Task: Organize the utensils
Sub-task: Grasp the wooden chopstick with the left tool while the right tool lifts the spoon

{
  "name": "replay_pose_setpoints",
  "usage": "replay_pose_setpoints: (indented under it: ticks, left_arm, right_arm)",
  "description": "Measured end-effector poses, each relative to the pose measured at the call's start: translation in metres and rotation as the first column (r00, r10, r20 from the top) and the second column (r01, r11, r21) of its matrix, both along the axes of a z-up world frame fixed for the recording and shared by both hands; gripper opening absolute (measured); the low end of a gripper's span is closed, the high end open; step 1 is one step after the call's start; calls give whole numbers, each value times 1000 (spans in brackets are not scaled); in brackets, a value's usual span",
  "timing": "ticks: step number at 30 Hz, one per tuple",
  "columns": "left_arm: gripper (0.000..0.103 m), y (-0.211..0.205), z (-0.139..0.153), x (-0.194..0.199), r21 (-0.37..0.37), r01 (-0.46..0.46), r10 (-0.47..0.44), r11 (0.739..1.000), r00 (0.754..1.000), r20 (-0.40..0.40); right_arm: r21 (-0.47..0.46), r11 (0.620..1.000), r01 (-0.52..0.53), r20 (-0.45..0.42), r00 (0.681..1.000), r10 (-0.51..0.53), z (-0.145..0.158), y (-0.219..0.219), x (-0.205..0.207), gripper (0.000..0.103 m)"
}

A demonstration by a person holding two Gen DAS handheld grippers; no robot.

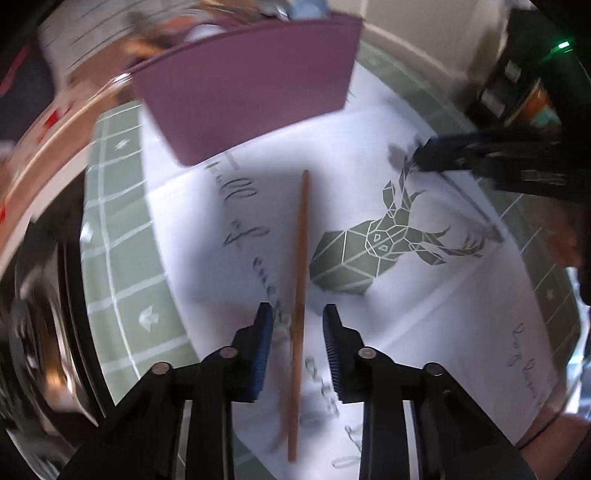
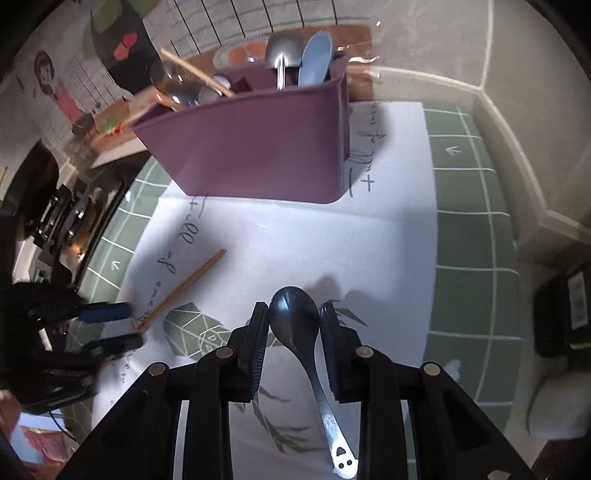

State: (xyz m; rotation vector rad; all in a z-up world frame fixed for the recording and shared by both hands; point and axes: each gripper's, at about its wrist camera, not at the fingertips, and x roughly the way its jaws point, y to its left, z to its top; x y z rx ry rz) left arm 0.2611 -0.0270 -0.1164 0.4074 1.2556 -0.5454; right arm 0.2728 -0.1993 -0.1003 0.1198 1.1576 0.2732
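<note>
A brown wooden chopstick (image 1: 301, 258) lies on the white deer-print cloth (image 1: 424, 314), running away from me toward the purple utensil holder (image 1: 243, 92). My left gripper (image 1: 299, 314) straddles its near part, and both blue pads stand clear of it. In the right wrist view, my right gripper (image 2: 293, 310) is shut on the bowl of a dark metal spoon (image 2: 295, 317), whose handle trails back toward the camera. The holder (image 2: 258, 147) has several spoons and chopsticks standing in it. The same view also shows the left gripper (image 2: 135, 325) at the chopstick's (image 2: 184, 284) near end.
The cloth's green grid border (image 2: 469, 240) runs up to a pale wall corner (image 2: 517, 147). A black device (image 2: 565, 314) sits at the right edge and a dark stove (image 2: 55, 221) at the left. Behind the holder is a wooden board (image 2: 354, 33).
</note>
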Motion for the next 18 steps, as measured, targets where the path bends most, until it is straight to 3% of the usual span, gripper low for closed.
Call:
replay_pose_setpoints:
  ticks: [2,7,11,13,15,17,18]
  left_arm:
    - [11,-13,-4,7,53,32,-31,998,999,-18]
    - [7,-22,-7,20,46,0,3,999,998,-64]
    - [6,-16,-6,20,12,-56,56,998,998,-31]
    - [6,-10,0,17,-46,-89,89,995,996,-16]
    - [6,4,19,5,-154,-153,158,976,987,21]
    - [6,26,47,-10,-330,-230,257,916,965,42]
    - [6,30,54,-13,-363,-250,288,898,956,54]
  right_arm:
    - [11,1000,10,19,1000,-10,7,-1,-4,25]
    - [36,999,22,56,998,-24,20,-9,-19,25]
    - [46,998,33,83,996,-37,28,-12,-29,25]
    - [55,997,50,90,994,-55,34,-14,-35,25]
    - [65,996,64,104,992,-71,41,-14,-43,25]
    - [68,995,77,133,987,-85,54,-13,-55,25]
    - [64,995,75,146,986,-84,58,-13,-58,25]
